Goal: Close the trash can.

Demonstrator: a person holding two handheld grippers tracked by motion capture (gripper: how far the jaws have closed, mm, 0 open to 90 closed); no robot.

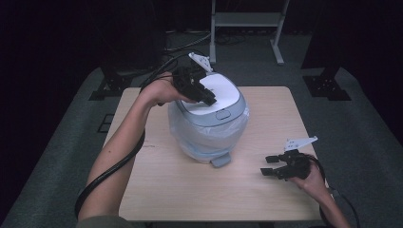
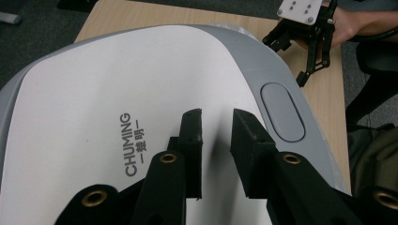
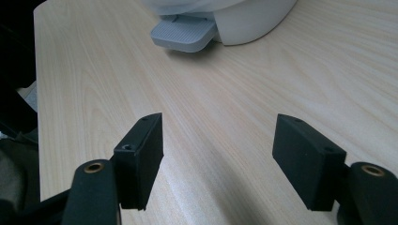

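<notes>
We see a pedal bin (image 1: 209,118) standing near the middle of a pale wooden table (image 1: 266,199); it has a white lid (image 1: 219,92) with a grey rim, a clear bag (image 1: 183,128) hanging out around its body, and a grey foot pedal (image 1: 221,160) at its base, pointing towards the person's side of the table; the lid lies closed on the bin

The left gripper (image 1: 207,99) hangs over the lid, reached in from the back left with the forearm stretched across the table edge; in the left gripper view its own gripper (image 2: 216,133) shows two black jaws with a narrow gap between them and nothing in that gap; they sit just above the white lid (image 2: 117,89), beside the printed word CHUMING (image 2: 132,144) and close to the oval grey push button (image 2: 282,111) on the rim; we cannot tell whether the tips touch the lid

The right gripper (image 1: 268,165) rests low near the right front corner of the table, well apart from the bin, jaws pointing towards the pedal; in the right gripper view that gripper (image 3: 218,159) stands wide apart over bare wood and holds nothing, with the pedal (image 3: 184,33) and the bin's base (image 3: 253,16) farther off; the left gripper view also catches it (image 2: 300,58) beyond the lid
</notes>
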